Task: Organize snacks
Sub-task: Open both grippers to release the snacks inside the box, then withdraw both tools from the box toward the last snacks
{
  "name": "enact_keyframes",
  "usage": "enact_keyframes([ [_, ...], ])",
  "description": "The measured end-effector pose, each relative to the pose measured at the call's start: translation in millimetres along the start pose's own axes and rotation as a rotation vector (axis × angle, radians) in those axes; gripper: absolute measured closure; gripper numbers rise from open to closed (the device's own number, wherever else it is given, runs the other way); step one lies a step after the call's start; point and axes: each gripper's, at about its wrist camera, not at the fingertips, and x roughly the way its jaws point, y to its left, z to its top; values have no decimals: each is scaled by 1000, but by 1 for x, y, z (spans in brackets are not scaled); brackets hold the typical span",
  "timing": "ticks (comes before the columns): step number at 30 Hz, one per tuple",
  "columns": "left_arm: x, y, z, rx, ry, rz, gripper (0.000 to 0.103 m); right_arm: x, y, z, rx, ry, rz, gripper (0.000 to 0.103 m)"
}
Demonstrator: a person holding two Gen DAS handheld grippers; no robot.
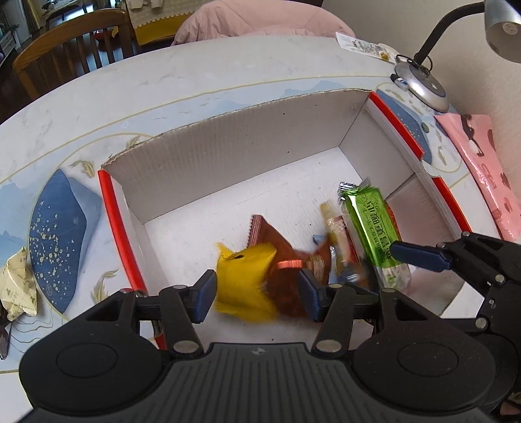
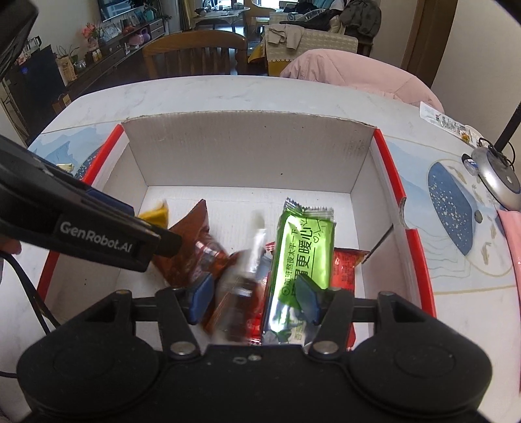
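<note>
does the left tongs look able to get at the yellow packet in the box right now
Probably yes. The left tongs are open with the blurred yellow packet between their pads, above the box floor. Nothing sits in front of it; the brown packet only crowds its right side.

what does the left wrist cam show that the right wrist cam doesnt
Only the left wrist view shows the whole yellow packet between the left gripper fingers, the crumpled wrapper and the lamp head. Only the right view shows the red packet beside the green packet. Both show the cardboard box, green and brown packets, and lamp base.
</note>
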Motion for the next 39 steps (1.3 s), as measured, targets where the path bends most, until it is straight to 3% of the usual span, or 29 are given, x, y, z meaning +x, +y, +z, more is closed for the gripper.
enact_keyframes([
  [10,-33,10,-16,-3,-88,-62,43,-30,2,-5,55,-60,5,40],
  [16,-59,17,-26,4,-149,-88,43,-54,13,-6,83,-118,7,30],
  [20,-76,25,-35,9,-186,-100,43,-68,27,-6,87,-149,6,29],
  [24,-92,37,-46,9,-222,-110,38,-81,43,-6,88,-192,9,19],
  [39,-145,107,-98,14,-327,-96,28,-96,110,-5,139,-296,67,1],
])
